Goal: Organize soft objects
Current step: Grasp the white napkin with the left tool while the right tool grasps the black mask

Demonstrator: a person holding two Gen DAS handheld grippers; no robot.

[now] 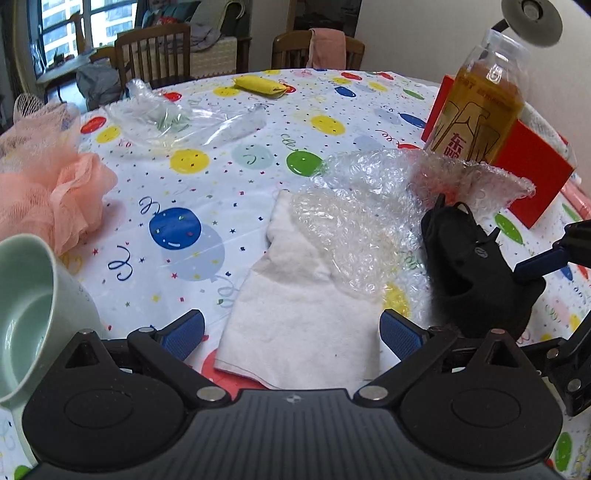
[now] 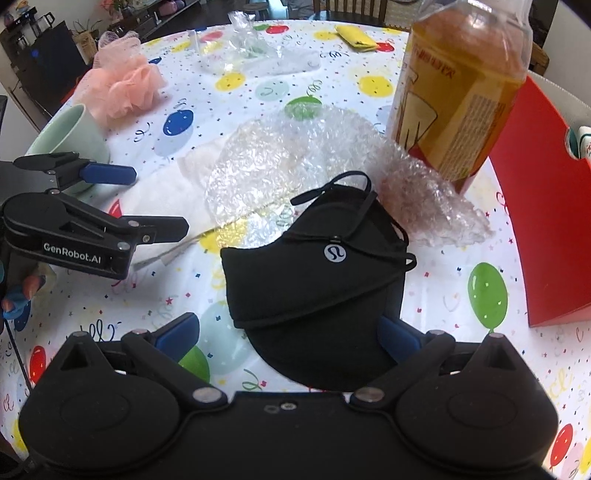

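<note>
Right gripper (image 2: 288, 338), fingers spread wide, is straddling black mask (image 2: 314, 273) at frame center, apparently lining up for pickup; left gripper (image 1: 291, 332), likewise released, is hovering over white cloth (image 1: 299, 325) on bench (image 1: 177, 273).

home dining room | wooden chairs (image 1: 153, 51) | balloon-print tablecloth (image 1: 207, 229) | sofa (image 1: 214, 48) | window (image 1: 62, 22)

On the table (image 1: 229, 206) a cloth (image 1: 295, 325) lies in the middle, bubble wrap (image 1: 351, 229) overlapping its far corner. A mask (image 2: 314, 280) lies right of it; a bottle (image 2: 458, 88) stands behind. A cup (image 1: 26, 314) sits left.
</note>
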